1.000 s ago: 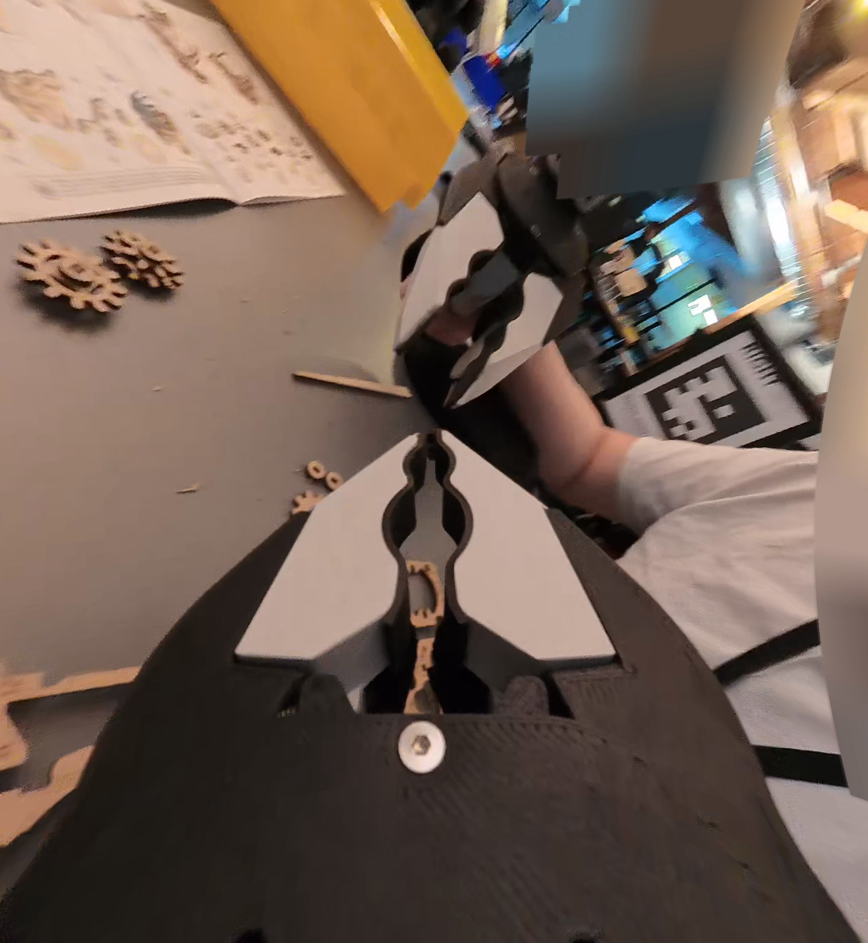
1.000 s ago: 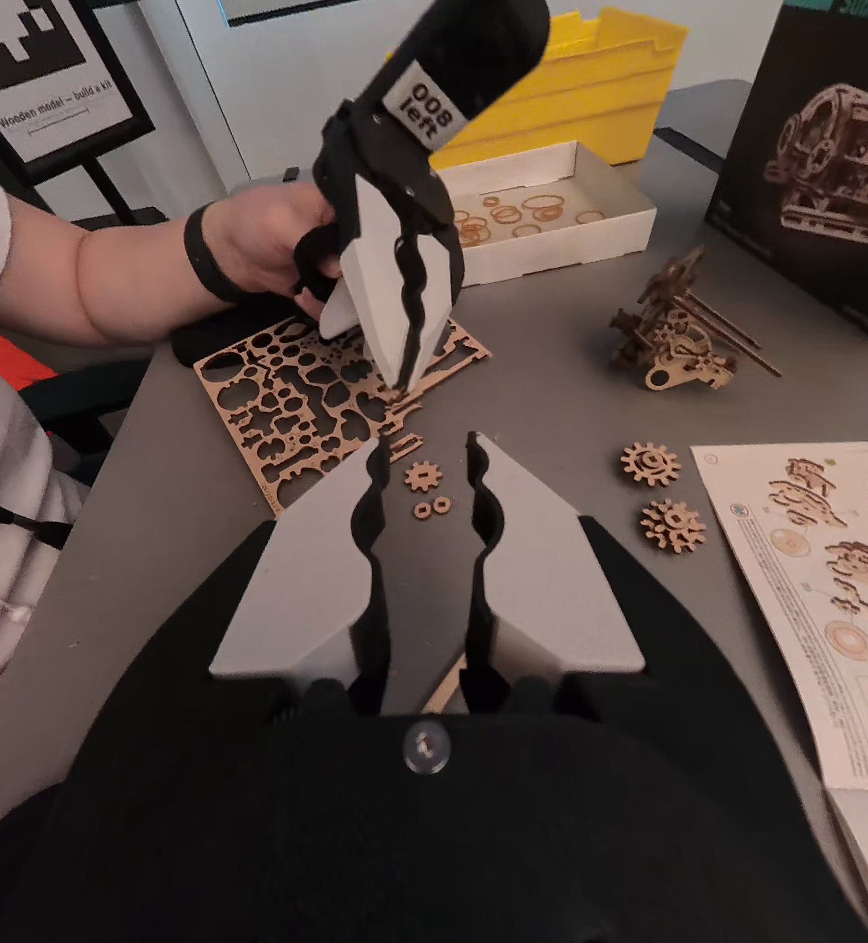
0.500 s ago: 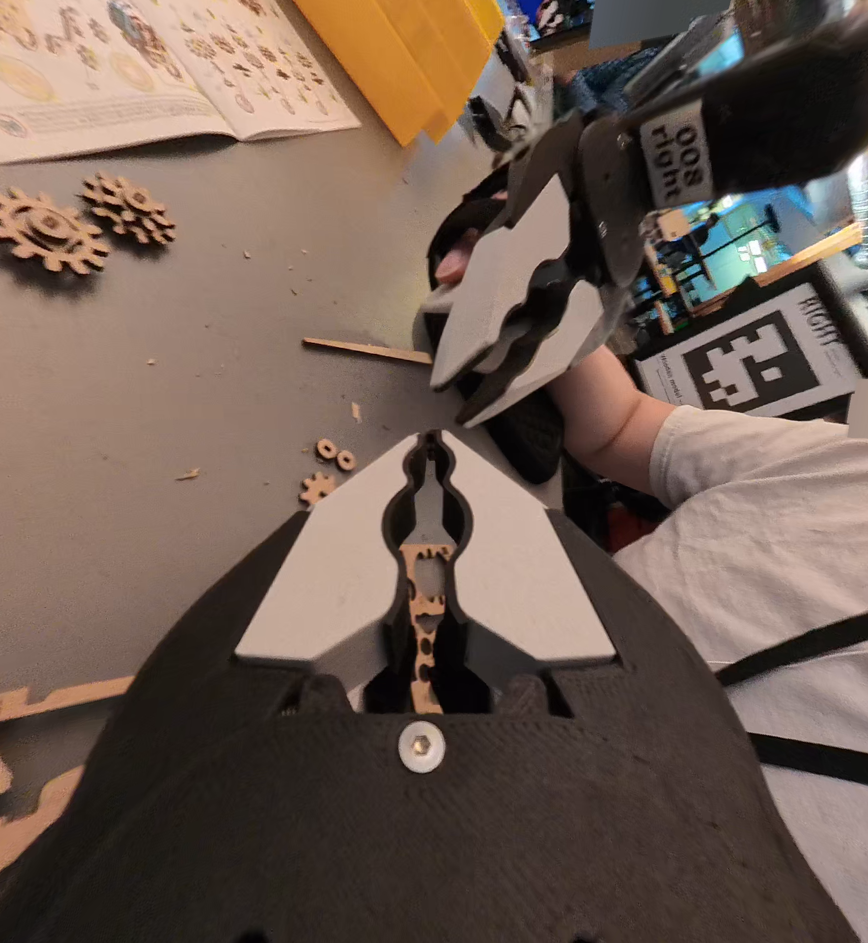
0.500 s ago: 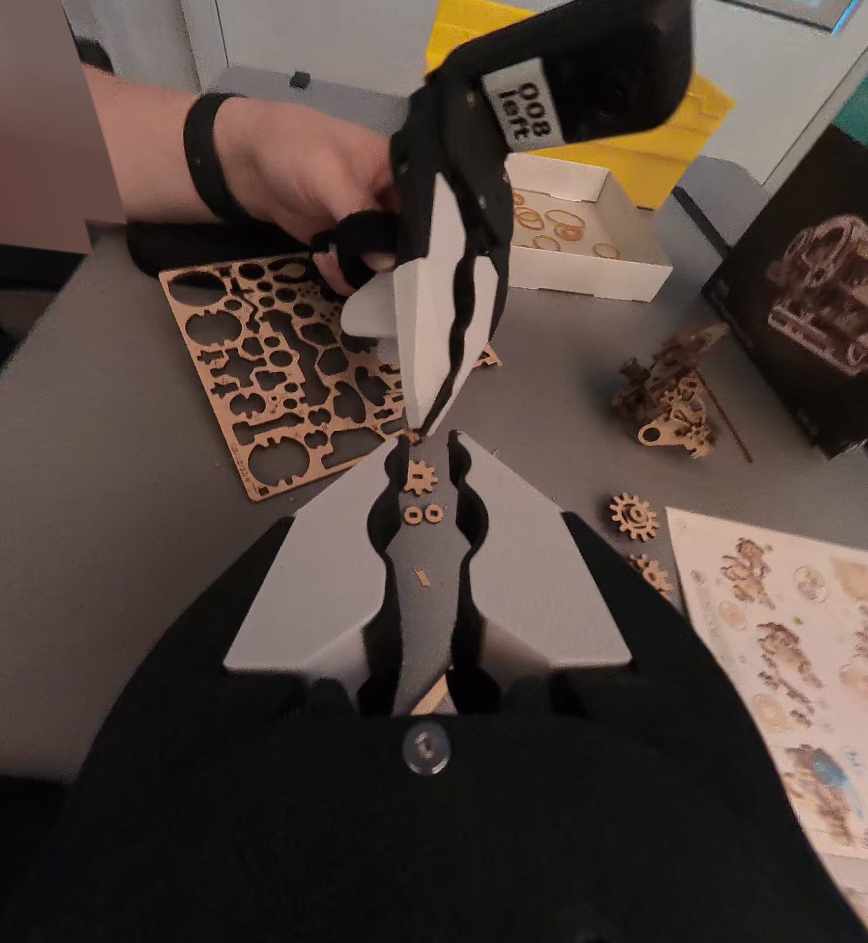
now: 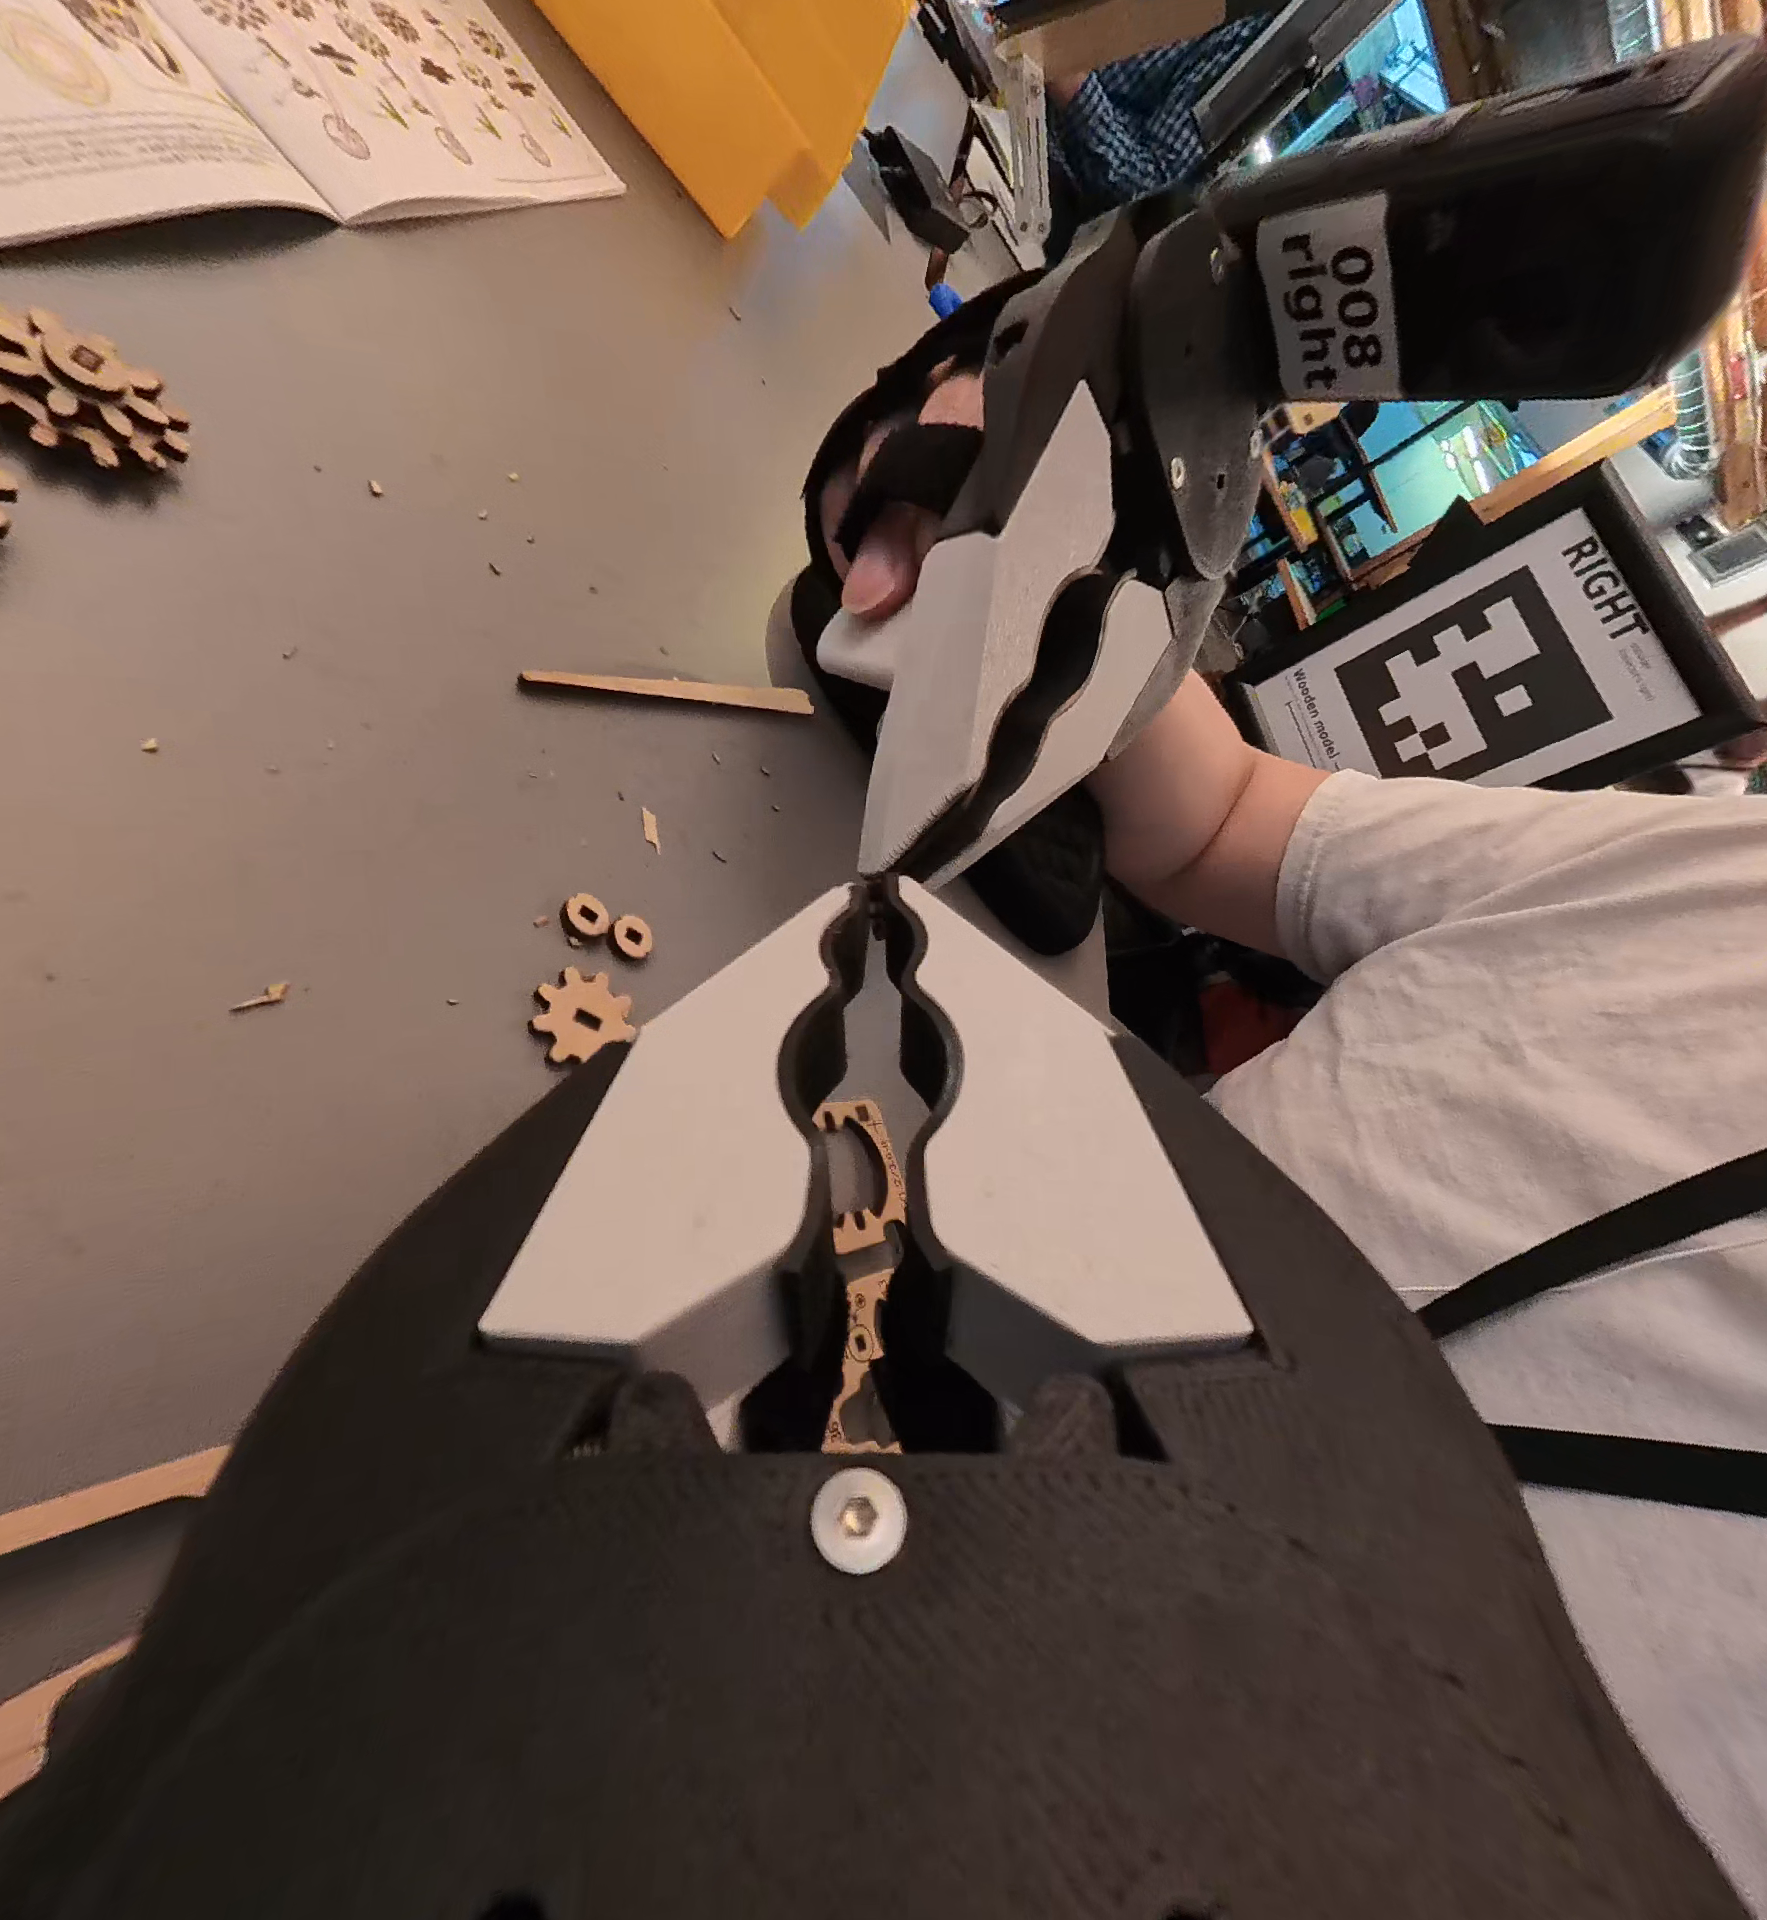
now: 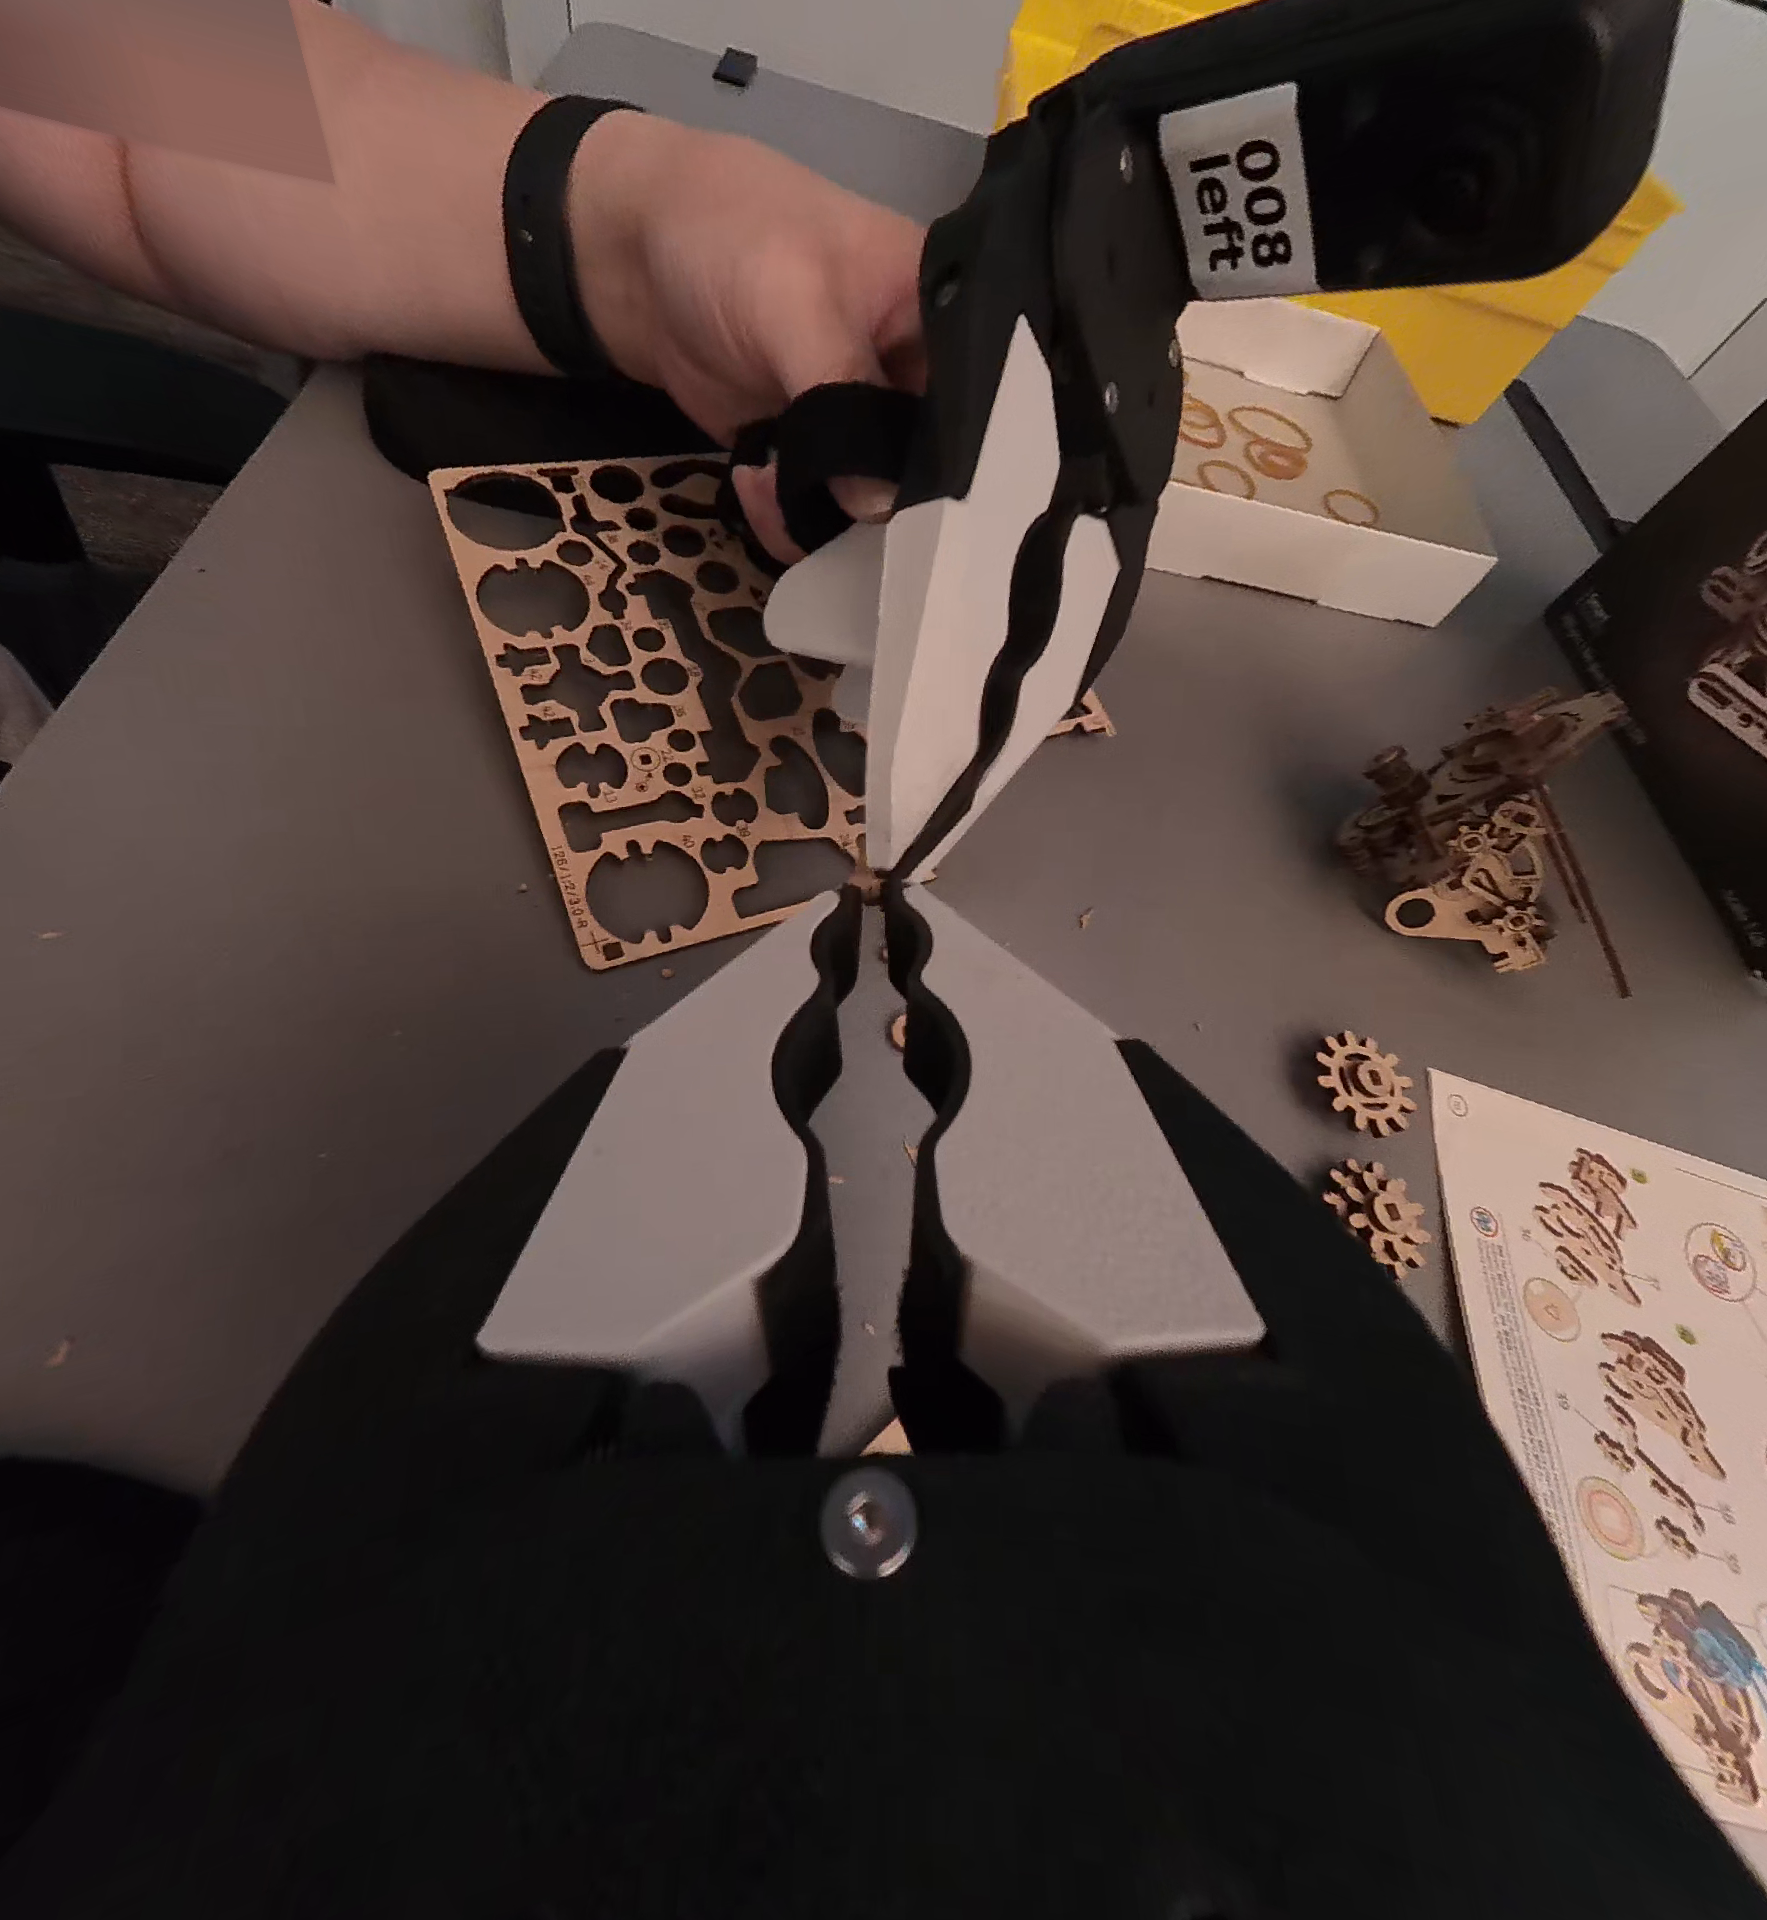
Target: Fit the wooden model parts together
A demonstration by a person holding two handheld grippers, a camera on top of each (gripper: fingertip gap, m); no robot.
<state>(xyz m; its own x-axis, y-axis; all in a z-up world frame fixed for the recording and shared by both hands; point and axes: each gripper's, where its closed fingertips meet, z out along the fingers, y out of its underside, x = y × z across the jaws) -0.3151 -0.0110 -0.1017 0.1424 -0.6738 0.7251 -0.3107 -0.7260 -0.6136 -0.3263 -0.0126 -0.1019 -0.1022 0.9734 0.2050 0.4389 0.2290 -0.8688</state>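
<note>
My left gripper (image 5: 874,902) and my right gripper (image 6: 863,906) meet tip to tip above the grey table (image 5: 339,727). Both are shut on a tiny wooden part (image 6: 862,883) pinched between the two pairs of tips; most of it is hidden. In the left wrist view the right gripper (image 5: 894,860) comes in from the upper right. In the right wrist view the left gripper (image 6: 887,868) comes down from above. A small gear (image 5: 581,1023) and two small washers (image 5: 604,923) lie on the table just below.
A punched-out wooden sheet (image 6: 630,727) lies under the left hand. Two larger gears (image 6: 1364,1081) sit by the instruction booklet (image 6: 1668,1403). A part-built model (image 6: 1461,842), a black box (image 6: 1741,727), a white tray of rings (image 6: 1315,520), a yellow bin (image 5: 733,94) and a thin stick (image 5: 666,691) stand around. Both grippers' tips are close together, under 4 cm apart. The small gear (image 5: 581,1023) sits 6 cm or so from the ends of my left fingers.
My right gripper has moved up to the left gripper's tips and closed from wide open to shut. The left gripper stayed shut and tilted towards it.
</note>
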